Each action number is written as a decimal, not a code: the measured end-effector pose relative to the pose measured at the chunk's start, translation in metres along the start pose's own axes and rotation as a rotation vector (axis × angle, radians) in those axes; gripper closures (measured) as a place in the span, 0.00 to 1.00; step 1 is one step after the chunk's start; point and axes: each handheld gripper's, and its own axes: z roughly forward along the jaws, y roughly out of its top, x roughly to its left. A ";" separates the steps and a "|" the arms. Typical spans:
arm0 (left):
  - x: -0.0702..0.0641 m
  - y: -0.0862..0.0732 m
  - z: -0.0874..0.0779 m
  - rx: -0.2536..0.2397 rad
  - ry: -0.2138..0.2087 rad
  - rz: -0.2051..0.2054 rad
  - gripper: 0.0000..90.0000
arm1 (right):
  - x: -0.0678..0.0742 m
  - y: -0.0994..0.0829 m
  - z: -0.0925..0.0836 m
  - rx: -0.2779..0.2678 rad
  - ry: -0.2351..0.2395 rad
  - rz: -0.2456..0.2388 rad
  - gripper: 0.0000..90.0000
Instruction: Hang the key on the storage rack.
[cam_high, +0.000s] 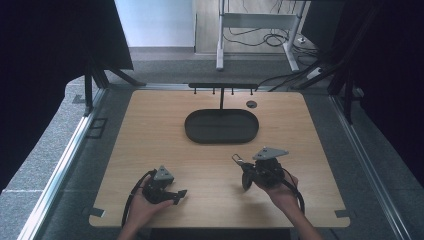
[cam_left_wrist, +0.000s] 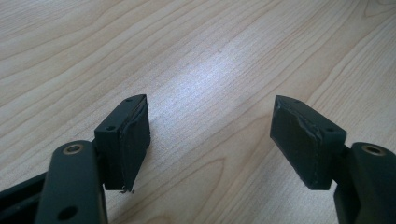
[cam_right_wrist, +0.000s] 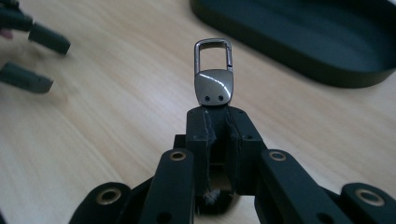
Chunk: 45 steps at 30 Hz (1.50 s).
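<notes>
A small silver metal clip with a loop end (cam_right_wrist: 213, 72) sticks up from between the jaws of my right gripper (cam_right_wrist: 218, 114), which is shut on its lower end. From above, that clip (cam_high: 238, 160) pokes out to the left of the right gripper (cam_high: 245, 170), lifted a little off the wooden table (cam_high: 150, 135). Low at the table's front left, my left gripper (cam_high: 180, 194) points right. Its black pads (cam_left_wrist: 135, 140) stand wide apart over bare wood with nothing between them, so the left gripper (cam_left_wrist: 210, 140) is open.
A black oval tray (cam_high: 221, 126) lies at the middle back of the table, with a black T-shaped hook rack (cam_high: 223, 88) standing just behind it. The tray's rim (cam_right_wrist: 299, 56) is close ahead of the right gripper. Cables and a desk frame lie on the floor beyond.
</notes>
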 end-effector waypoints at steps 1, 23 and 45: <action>0.000 0.000 0.000 0.000 0.000 0.000 0.33 | -0.001 0.001 -0.001 -0.010 -0.005 0.004 0.89; 0.001 0.000 0.000 0.001 -0.003 0.002 0.33 | -0.010 0.010 -0.008 -0.068 -0.036 0.025 0.89; 0.001 0.000 -0.001 -0.003 0.001 -0.003 0.33 | -0.023 0.032 -0.012 -0.133 -0.053 0.060 0.89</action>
